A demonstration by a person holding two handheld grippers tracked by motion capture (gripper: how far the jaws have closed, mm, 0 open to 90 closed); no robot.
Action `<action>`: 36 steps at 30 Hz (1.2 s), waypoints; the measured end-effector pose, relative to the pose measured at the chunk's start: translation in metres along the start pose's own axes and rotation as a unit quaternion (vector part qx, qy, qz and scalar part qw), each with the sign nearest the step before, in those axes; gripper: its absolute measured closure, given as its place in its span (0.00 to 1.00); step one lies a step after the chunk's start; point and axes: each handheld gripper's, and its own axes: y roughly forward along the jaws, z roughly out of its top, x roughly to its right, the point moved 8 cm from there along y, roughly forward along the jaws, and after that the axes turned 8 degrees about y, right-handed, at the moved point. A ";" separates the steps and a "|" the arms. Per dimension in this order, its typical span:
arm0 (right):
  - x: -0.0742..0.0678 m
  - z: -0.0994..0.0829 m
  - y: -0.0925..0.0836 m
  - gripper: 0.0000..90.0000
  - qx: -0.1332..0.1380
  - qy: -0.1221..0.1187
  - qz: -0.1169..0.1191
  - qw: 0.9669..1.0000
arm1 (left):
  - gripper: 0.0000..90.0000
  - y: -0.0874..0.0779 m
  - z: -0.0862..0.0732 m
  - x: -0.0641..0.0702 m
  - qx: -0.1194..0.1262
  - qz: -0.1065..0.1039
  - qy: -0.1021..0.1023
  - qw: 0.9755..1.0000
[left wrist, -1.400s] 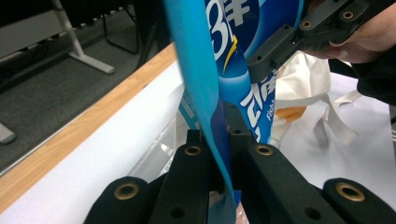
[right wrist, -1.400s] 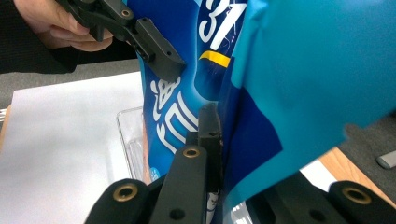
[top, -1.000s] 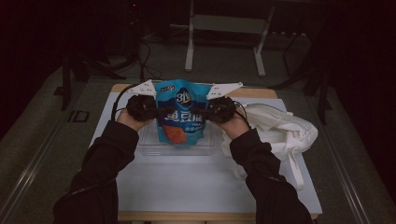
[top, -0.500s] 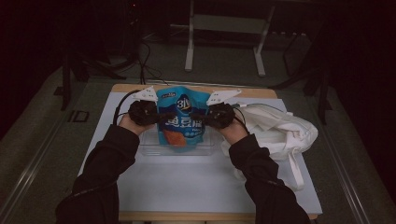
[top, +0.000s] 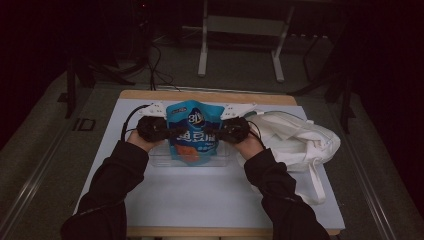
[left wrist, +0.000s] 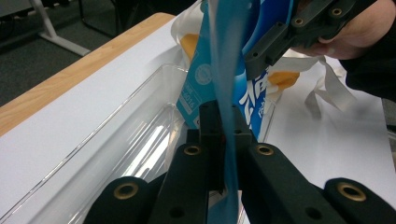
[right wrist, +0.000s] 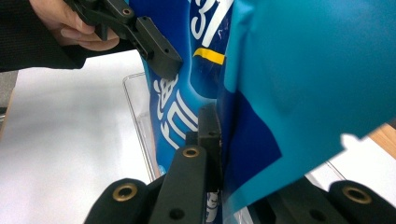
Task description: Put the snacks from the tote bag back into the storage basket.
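A white mat-covered wooden table (top: pixel 210 200) sits in a dim room w/ grey floor; a white metal stand (top: pixel 240 45) and dark cables (top: pixel 155 60) lie beyond the far edge. A person in black sleeves holds a blue glossy plastic snack pouch (top: pixel 192 132) w/ white lettering and an orange patch upright at the table's centre-back, its lower end inside a clear shallow plastic tray (top: pixel 160 159). The left gripper (top: pixel 172 134) is clamped tight on the pouch's left edge; in the left gripper view the black jaws pinch the thin blue film (left wrist: pixel 229 154) w/ the tray (left wrist: pixel 116 140) below. The right gripper (top: pixel 212 134) is likewise closed hard on the pouch's right edge; in the right gripper view the pouch (right wrist: pixel 299 84) hangs from the jaws, w/ the other gripper (right wrist: pixel 163 58) biting the far side. A crumpled white cloth tote bag (top: pixel 300 145) lies just right of the tray, handles trailing toward the near edge. Bare mat runs wide in front of the tray and to its left; the wood rim shows at back and front
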 end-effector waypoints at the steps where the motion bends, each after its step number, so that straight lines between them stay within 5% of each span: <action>1: 0.000 0.000 0.000 0.98 0.001 0.001 0.000 1.000 | 1.00 0.000 0.000 0.000 0.001 0.001 0.001 1.000; 15: 0.002 0.000 -0.003 0.90 0.005 0.006 0.002 1.000 | 0.96 0.000 0.000 0.004 0.003 0.026 0.007 1.000; 21: 0.001 0.005 -0.004 0.54 0.020 0.006 0.001 1.000 | 0.69 0.003 0.004 0.008 0.004 0.028 0.003 1.000; 26: 0.002 0.009 -0.010 0.41 0.030 0.009 -0.007 0.999 | 0.44 0.004 0.007 0.010 0.011 0.025 -0.014 1.000; 30: 0.006 0.011 -0.016 0.30 0.038 0.019 -0.007 0.999 | 0.13 0.004 0.006 0.009 0.010 0.027 -0.034 0.999; 36: 0.008 0.009 -0.020 0.17 0.050 0.030 0.006 0.998 | 0.01 0.004 0.003 0.008 0.006 0.044 -0.038 0.998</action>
